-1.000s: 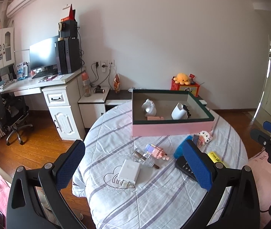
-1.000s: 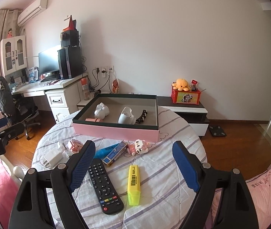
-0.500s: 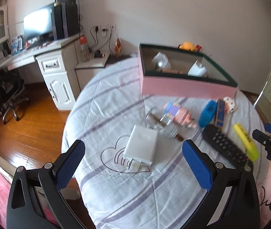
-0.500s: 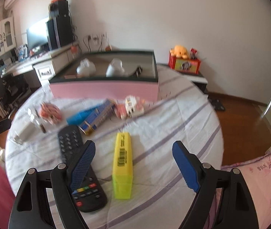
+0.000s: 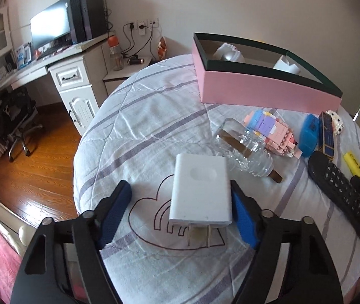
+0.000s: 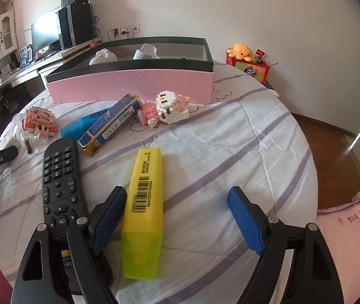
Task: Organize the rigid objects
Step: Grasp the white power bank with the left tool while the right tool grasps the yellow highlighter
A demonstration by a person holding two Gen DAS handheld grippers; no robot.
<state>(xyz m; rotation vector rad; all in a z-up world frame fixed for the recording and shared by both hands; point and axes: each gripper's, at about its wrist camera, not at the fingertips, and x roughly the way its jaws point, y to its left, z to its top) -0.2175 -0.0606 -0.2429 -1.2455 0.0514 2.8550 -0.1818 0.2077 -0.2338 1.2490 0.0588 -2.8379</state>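
Note:
A white charger plug (image 5: 200, 190) lies flat on the striped cloth, prongs toward the camera. My left gripper (image 5: 178, 187) straddles it with its jaws closing. The right pad (image 5: 243, 215) is at the charger's edge, while the left pad (image 5: 114, 212) stands a gap away. A yellow highlighter (image 6: 143, 202) lies between the fingers of my right gripper (image 6: 177, 192), close to the left pad (image 6: 106, 220). That gripper is open and grips nothing. The pink box (image 6: 129, 83) with a dark rim holds white items at the back of the table.
A black remote (image 6: 58, 177) lies just left of the highlighter, partly under my right gripper's left finger. A clear bottle (image 5: 245, 149), a pink brick figure (image 5: 273, 131), a blue case (image 5: 309, 134), a blue-gold carton (image 6: 111, 124) and a white brick figure (image 6: 169, 109) lie before the box. The round table's edge is near.
Both grippers have dropped toward the table and tilted down. The left one now brackets the charger with narrower jaws. The right one now brackets the highlighter.

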